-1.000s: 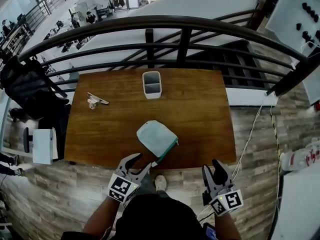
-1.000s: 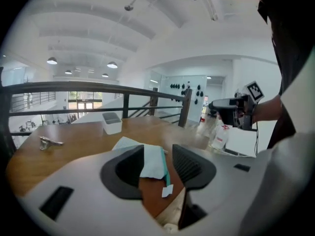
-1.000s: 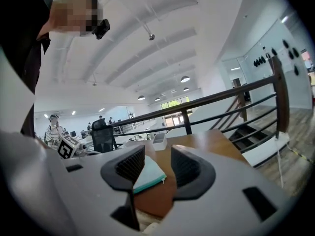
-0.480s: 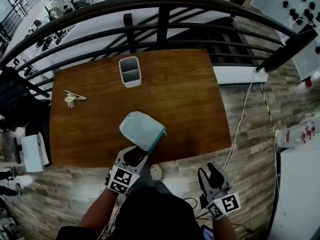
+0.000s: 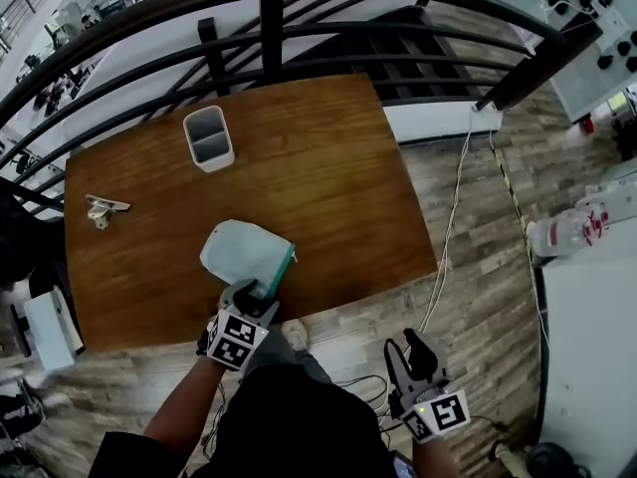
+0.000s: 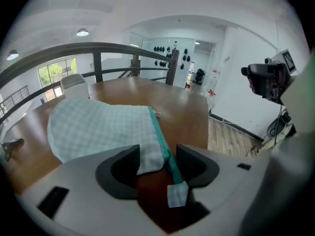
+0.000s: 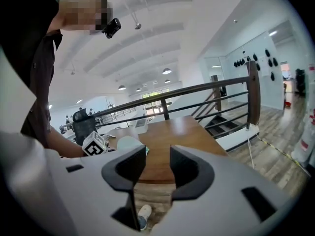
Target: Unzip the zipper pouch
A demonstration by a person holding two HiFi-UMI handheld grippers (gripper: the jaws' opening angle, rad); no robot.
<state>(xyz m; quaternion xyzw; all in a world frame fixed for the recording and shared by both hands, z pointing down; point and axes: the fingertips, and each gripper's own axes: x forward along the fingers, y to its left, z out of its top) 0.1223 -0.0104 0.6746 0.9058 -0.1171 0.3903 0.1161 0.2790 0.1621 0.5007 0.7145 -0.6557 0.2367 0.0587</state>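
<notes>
1. The zipper pouch (image 5: 245, 254) lies near the table's (image 5: 328, 167) front edge. Its corner sits ungripped between our left gripper's (image 5: 254, 290) opening jaws, and closing carelessly could nudge it off.
2. Our right gripper (image 5: 409, 351), jaws parted and empty, hangs well away, so a one-handed pull would drag the pouch.

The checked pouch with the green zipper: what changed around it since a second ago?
The left gripper moved forward to the pale checked cloth pouch with the green zipper; its opening jaws now straddle the pouch's near corner, not pinching it. The right gripper stayed empty, off the wooden table. Pouch and white cup stayed put.
</notes>
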